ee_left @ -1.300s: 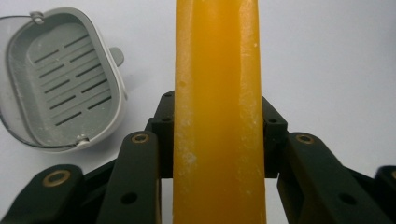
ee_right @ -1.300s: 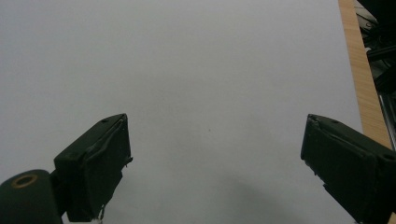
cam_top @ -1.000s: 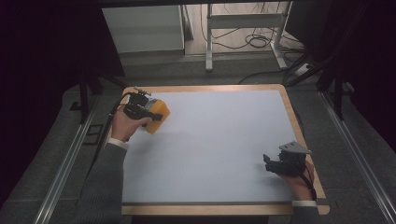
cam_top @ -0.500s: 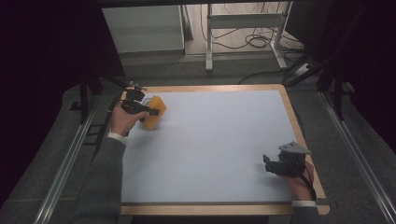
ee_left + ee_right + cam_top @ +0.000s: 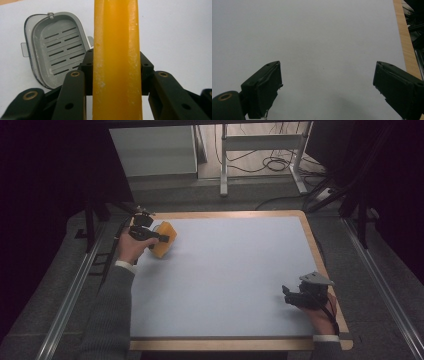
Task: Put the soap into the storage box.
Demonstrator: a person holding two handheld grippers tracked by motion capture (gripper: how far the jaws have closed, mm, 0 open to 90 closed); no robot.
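Two handheld grippers are working over a white table surface [image 5: 225,270] framed by a wooden rim. The left gripper [image 5: 150,236] is sitting at the far-left corner of the table, and its jaws are clamping a yellow-orange bar [image 5: 116,60] edge-on, one jaw pressing each broad face. From the high view the bar [image 5: 163,238] is showing as a rounded block, and whether it is touching the table cannot be told. In the left gripper view, a grey slotted tray [image 5: 56,50] with a small metal clasp at its rim is lying flat on the white surface beyond the bar, on its left, partly hidden by the left jaw. The right gripper [image 5: 292,296] is resting near the near-right edge of the table, well apart from the bar. Its jaws are standing wide apart with nothing between them, and the right gripper view is showing bare white surface in the gap [image 5: 327,82].
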